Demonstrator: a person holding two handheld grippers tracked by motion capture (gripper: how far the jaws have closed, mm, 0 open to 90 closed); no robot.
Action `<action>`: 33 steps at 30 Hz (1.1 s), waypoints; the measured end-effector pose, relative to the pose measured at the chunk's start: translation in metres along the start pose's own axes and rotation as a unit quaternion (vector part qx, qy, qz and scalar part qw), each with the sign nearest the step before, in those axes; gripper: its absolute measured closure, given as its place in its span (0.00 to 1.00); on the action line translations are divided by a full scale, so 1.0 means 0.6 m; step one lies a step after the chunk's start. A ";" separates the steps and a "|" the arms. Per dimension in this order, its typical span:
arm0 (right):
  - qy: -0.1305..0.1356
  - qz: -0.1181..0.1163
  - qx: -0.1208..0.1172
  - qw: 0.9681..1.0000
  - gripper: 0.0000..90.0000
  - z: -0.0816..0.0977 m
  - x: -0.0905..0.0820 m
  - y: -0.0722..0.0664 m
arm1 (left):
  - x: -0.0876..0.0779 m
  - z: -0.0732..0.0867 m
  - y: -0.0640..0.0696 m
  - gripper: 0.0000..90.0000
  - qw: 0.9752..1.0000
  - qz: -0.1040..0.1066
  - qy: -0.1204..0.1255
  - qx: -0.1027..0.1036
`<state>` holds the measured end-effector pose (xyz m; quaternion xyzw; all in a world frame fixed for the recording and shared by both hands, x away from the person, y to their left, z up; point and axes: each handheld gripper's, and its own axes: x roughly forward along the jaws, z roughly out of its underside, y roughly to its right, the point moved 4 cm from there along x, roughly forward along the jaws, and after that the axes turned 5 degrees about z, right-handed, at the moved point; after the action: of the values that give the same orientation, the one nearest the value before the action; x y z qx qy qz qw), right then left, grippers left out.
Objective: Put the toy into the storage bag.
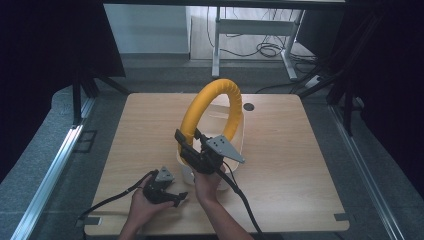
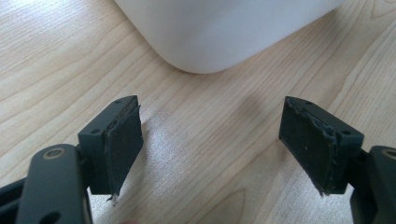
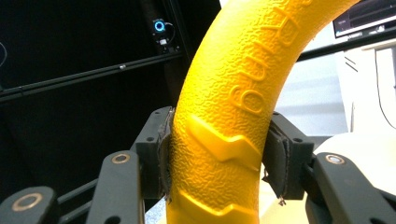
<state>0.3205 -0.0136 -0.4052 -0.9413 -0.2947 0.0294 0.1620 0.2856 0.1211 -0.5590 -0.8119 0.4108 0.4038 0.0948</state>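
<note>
1. Wood-grain table (image 1: pixel 300 165) carried a white basket (image 1: pixel 239 142) near its middle, and the basket's yellow textured handle (image 1: pixel 210 100) arched high above it; a stumble here would have dragged the whole basket across the boards
2. Your right gripper (image 1: pixel 192 145) pinched the lower left leg of that handle, pads pressed on both sides of the yellow grip (image 3: pixel 219 140) in the right gripper view. The hold sat low and to one side, so I judged that lifting from there could have let the basket swing and tip toward the far leg
3. The handle's surface looked pebbled and rounded; if your squeeze had eased, the pads could have slid along the curve and the basket dropped back onto the table
4. Your left gripper (image 1: pixel 167 192) rested low beside the basket's near corner (image 2: pixel 205 46), jaws spread wide over bare wood with nothing between them. Left idle, it gave no support against a tilt
5. That corner stood just ahead of the left pads (image 2: pixel 123 140), so a sudden forward nudge could have shoved the basket while the right hand held it
</note>
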 end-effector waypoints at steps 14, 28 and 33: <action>-0.023 0.015 0.002 1.000 0.52 0.018 -0.004 0.011 | 0.001 0.001 0.001 0.24 1.000 0.002 -0.003 -0.001; -0.041 0.016 0.005 0.999 0.51 0.020 -0.009 0.018 | 0.002 0.001 0.001 0.24 1.000 0.002 -0.005 -0.002; -0.044 0.011 0.002 0.999 0.50 0.018 -0.009 0.020 | 0.001 0.001 -0.001 0.24 1.000 0.003 -0.007 0.001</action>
<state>0.3208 -0.0230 -0.4197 -0.9419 -0.2911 0.0733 0.1507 0.2860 0.1212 -0.5599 -0.8078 0.4130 0.4093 0.0972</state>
